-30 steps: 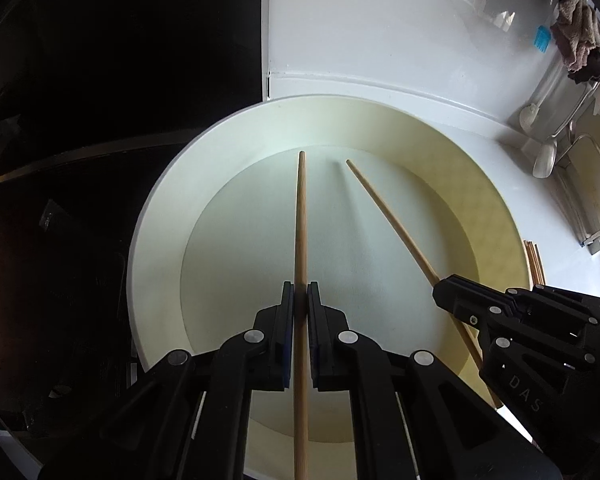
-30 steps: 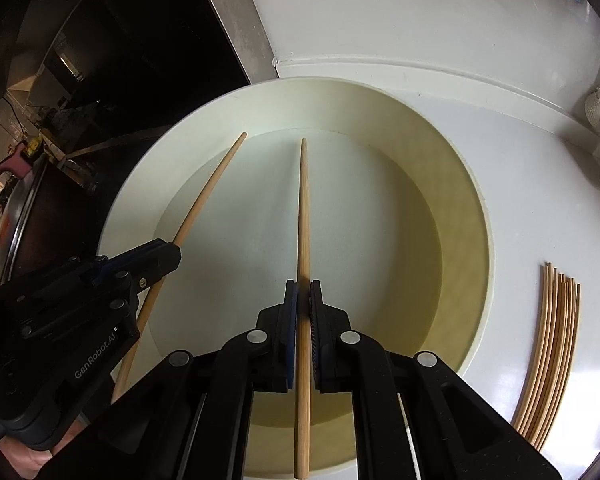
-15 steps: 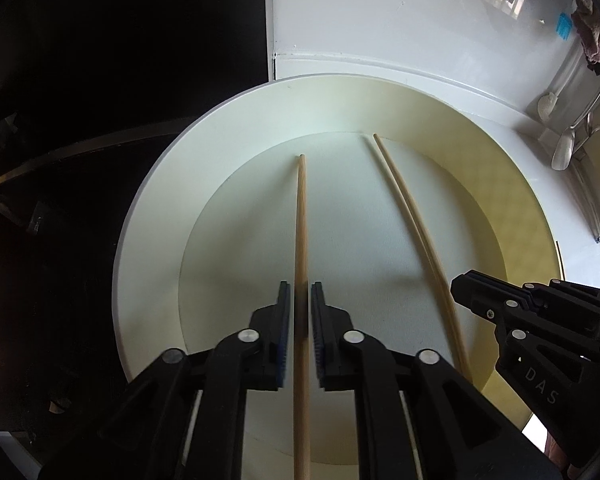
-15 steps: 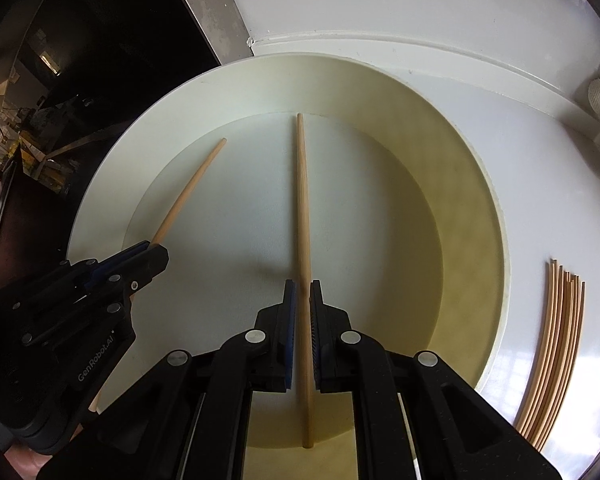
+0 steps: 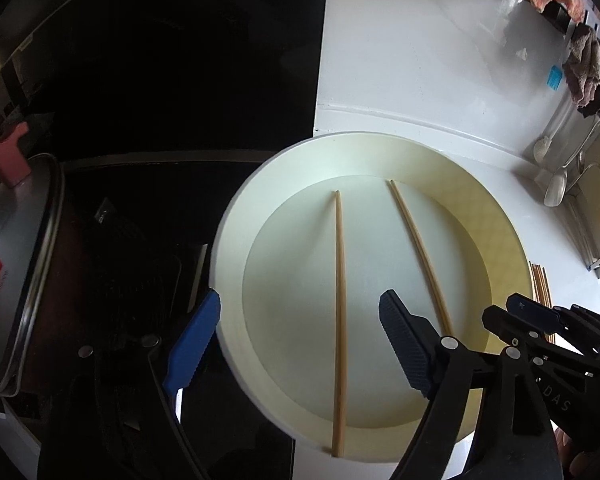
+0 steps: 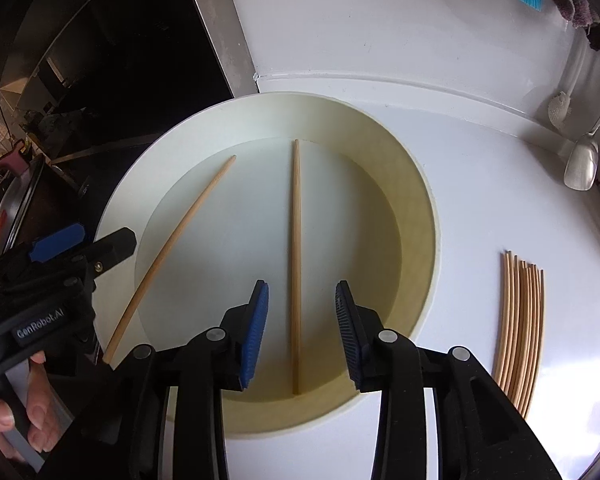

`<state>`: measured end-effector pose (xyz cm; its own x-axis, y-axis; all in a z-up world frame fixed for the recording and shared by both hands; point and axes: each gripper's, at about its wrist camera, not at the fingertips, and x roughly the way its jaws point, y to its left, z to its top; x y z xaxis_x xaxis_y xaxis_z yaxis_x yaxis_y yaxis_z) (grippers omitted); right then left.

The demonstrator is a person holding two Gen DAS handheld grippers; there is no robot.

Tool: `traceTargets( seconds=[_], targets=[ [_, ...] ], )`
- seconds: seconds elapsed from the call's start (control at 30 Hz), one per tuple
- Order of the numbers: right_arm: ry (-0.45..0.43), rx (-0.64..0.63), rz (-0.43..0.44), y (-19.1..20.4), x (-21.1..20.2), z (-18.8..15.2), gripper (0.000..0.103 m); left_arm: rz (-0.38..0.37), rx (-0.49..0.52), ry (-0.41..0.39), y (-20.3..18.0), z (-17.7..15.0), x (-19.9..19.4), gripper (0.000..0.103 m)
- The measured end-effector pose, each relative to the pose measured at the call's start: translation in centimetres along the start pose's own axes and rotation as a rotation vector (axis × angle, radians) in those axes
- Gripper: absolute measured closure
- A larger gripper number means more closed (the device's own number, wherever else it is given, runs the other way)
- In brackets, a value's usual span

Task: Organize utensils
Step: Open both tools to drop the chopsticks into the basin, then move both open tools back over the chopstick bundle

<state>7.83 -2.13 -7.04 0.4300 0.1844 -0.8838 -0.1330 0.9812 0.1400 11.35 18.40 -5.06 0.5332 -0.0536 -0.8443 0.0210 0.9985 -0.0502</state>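
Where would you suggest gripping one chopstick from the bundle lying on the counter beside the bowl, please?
Probably take the outermost stick of the chopstick bundle, on the side away from the bowl, near mid-length, coming from above with fingers across its width. The sticks lie flat, packed side by side, so only an edge one leaves a finger room.

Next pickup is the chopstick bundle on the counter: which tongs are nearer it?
Right. The right tongs hang over the basin, beside the chopstick bundle; the left tongs are over the basin's far side.
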Motion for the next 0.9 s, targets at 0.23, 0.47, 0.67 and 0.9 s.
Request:
traceTargets(
  seconds=[0.23,0.47,0.67,0.9],
  targets=[
    [-0.026,0.017,0.006,-1.0,-2.8,-2.7,0.061,-0.003,-0.029,-0.035,-0.2,-1.4,-3.4,0.018],
    [-0.048,0.026,-0.002,-2.7,-5.1,-4.9,0.059,-0.029,-0.023,-0.050,-3.1,-2.9,-5.7,0.014],
    [-0.070,0.047,-0.018,-5.6,-6.9,-6.7,0.056,-0.055,0.035,-0.062,-7.6,-4.4,-7.0,0.013],
    [-0.093,0.100,-0.053,-10.8,-9.4,-9.4,0.052,-0.076,0.098,-0.056,-13.4,-5.8,-7.4,0.013]
  ],
)
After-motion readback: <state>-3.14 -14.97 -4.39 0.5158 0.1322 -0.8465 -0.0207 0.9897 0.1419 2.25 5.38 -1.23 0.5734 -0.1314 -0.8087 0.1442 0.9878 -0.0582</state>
